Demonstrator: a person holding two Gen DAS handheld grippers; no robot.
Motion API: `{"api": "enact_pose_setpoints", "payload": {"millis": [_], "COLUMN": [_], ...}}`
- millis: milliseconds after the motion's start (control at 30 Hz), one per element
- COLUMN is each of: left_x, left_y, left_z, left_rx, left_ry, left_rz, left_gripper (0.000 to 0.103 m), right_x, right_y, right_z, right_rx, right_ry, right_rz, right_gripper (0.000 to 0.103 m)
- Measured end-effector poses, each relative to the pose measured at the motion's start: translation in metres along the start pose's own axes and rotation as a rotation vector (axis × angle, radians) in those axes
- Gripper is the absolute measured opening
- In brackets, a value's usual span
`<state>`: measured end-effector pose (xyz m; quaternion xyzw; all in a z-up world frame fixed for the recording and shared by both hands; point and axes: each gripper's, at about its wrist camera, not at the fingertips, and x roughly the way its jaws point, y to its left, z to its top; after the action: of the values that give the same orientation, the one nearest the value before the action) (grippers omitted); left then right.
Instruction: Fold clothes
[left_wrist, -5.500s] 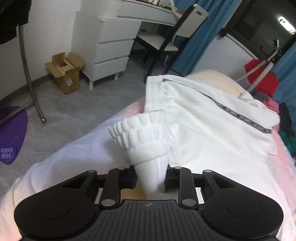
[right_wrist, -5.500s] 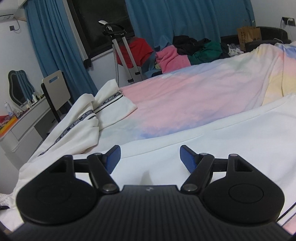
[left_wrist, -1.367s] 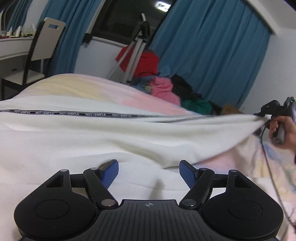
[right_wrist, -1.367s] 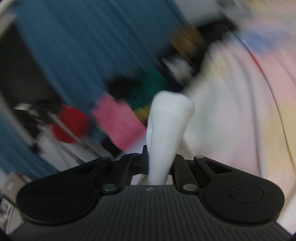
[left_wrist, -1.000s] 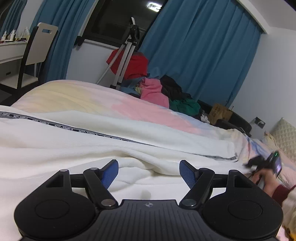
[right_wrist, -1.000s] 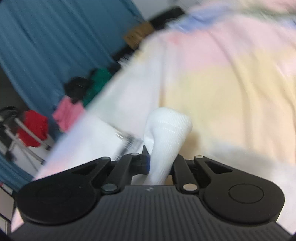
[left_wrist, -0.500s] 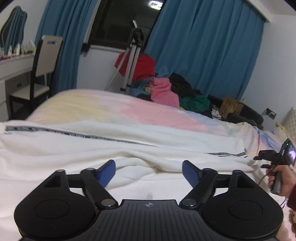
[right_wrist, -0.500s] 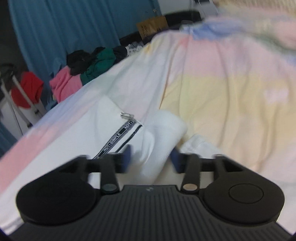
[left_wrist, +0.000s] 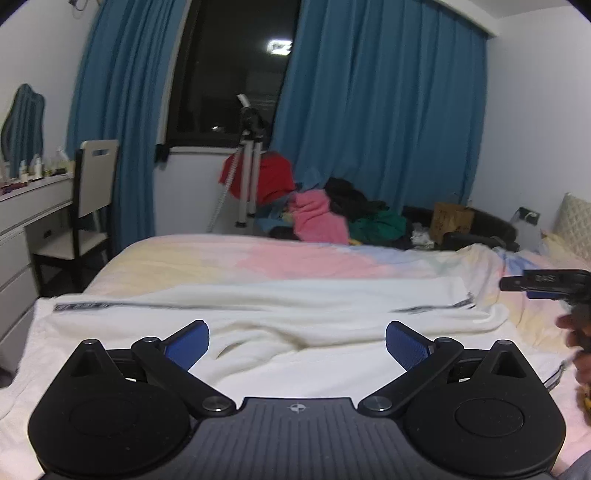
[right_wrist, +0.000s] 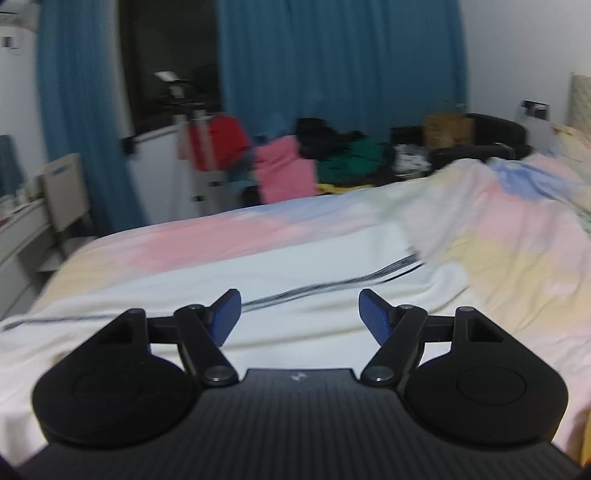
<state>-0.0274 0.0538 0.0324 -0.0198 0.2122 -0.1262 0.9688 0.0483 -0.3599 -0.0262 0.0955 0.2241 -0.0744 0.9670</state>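
The lettering along the white garment's (left_wrist: 295, 306) dark stripe (left_wrist: 83, 305) is too blurred to read.

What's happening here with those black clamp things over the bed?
Someone is folding clothes using a handheld gripper in each hand. A white garment with a dark printed stripe lies stretched lengthwise across the pastel bedspread. Right now neither tool holds it: the left gripper and the right gripper both hover open above the cloth. A pile of other clothes waits beyond the bed.

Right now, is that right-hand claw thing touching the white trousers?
Apart. The right wrist view shows the right gripper with jaws spread, empty, above the white trousers.
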Motion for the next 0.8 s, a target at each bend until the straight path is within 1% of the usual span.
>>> {"api": "enact_pose_setpoints", "payload": {"millis": [100,233,300,367,467,500,533,567,633,667,733,800], "left_x": [-0.008,-0.005,0.001,0.009,0.02,0.022,0.024,0.026,0.031,0.033,0.037,0.041], "left_y": [0.005,0.008,0.007,0.006,0.004,0.003,0.003,0.003,0.004,0.006,0.01,0.016], "left_z": [-0.013,-0.022,-0.024,-0.026,-0.031,-0.034,-0.036,-0.037,-0.039,-0.04,-0.041,-0.043], "left_rx": [-0.016,-0.027,-0.044,-0.057,-0.046,-0.039,-0.036,-0.033,-0.032,-0.036,-0.05,-0.074], "left_ry": [0.013,0.021,0.025,0.034,0.052,0.057,0.061,0.064,0.069,0.071,0.083,0.1], "left_rz": [0.022,0.04,0.035,0.036,0.043,0.048,0.054,0.06,0.074,0.081,0.094,0.104], "left_gripper": [0.103,0.103,0.103,0.103,0.103,0.103,0.103,0.103,0.103,0.103,0.103,0.103], "right_x": [-0.024,-0.039,-0.038,-0.035,-0.031,-0.029,-0.028,-0.027,-0.025,-0.025,-0.024,-0.024], "right_y": [0.019,0.023,0.018,0.012,0.002,0.001,-0.001,-0.003,-0.003,-0.003,-0.004,-0.004], "right_z": [-0.022,-0.046,-0.054,-0.055,-0.053,-0.054,-0.054,-0.055,-0.057,-0.058,-0.06,-0.059], "right_rx": [-0.043,-0.091,-0.08,-0.059,-0.015,-0.003,0.01,0.019,0.028,0.036,0.055,0.054], "right_ry": [-0.012,-0.054,-0.043,-0.039,-0.035,-0.034,-0.032,-0.029,-0.019,-0.013,-0.004,-0.015], "right_rz": [0.06,0.081,0.065,0.049,0.048,0.044,0.039,0.038,0.044,0.052,0.074,0.073], "right_gripper": [0.072,0.072,0.072,0.072,0.072,0.075,0.087,0.093,0.101,0.103,0.103,0.103]}}
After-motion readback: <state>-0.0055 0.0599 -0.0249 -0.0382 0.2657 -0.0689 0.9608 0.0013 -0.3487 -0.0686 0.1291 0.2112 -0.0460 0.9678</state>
